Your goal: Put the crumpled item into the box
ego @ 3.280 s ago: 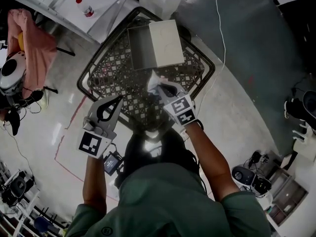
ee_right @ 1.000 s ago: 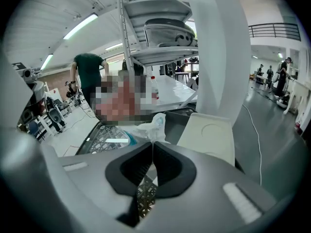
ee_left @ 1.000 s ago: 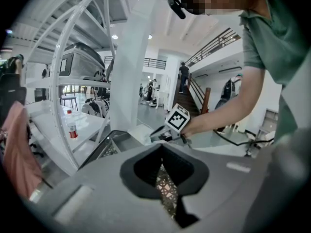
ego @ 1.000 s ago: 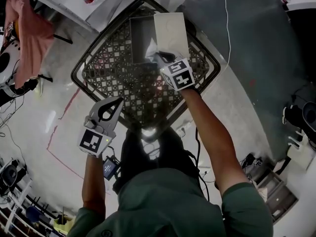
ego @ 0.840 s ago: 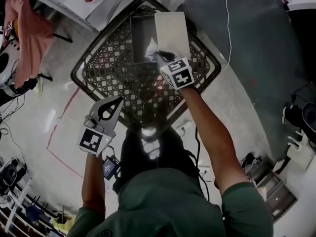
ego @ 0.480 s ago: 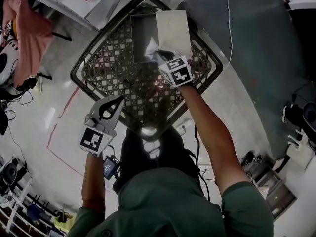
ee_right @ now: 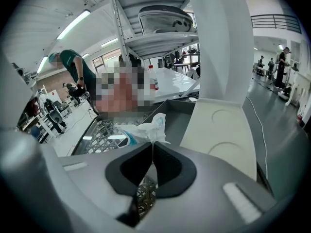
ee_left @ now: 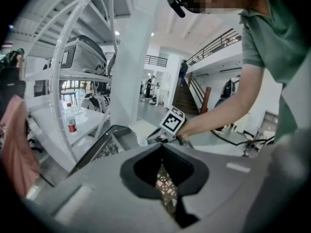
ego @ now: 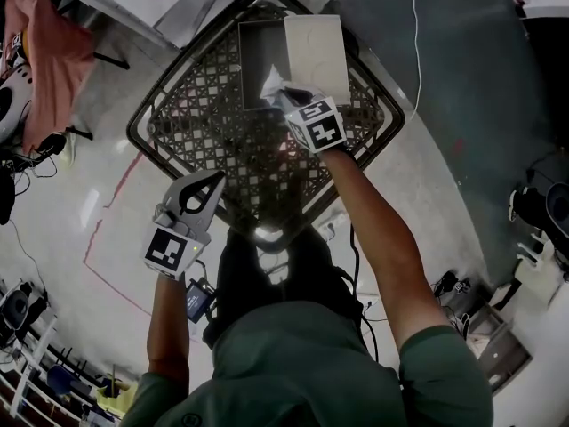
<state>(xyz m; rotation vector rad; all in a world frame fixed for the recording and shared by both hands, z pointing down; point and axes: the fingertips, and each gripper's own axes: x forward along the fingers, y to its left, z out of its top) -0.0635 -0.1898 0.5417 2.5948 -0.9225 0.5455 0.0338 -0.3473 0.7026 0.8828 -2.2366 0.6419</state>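
Right claw (ego: 284,97) advanced to box (ego: 258,53); right gripper view shows crumpled item (ee_right: 146,126) pinched.

The head view is dim and flat. Only the glossy pale floor (ego: 89,207) gives small glare streaks beside the black metal lattice worktop (ego: 204,105). Both gripper views are bright from ceiling lights, such as the long white tube lamp (ee_right: 73,24). Their edges bend strongly and end in black corners. The left claw (ee_left: 162,147) and the right claw (ee_right: 153,144) are near the lens and soft, while the crumpled white item (ee_right: 146,127) is sharp.
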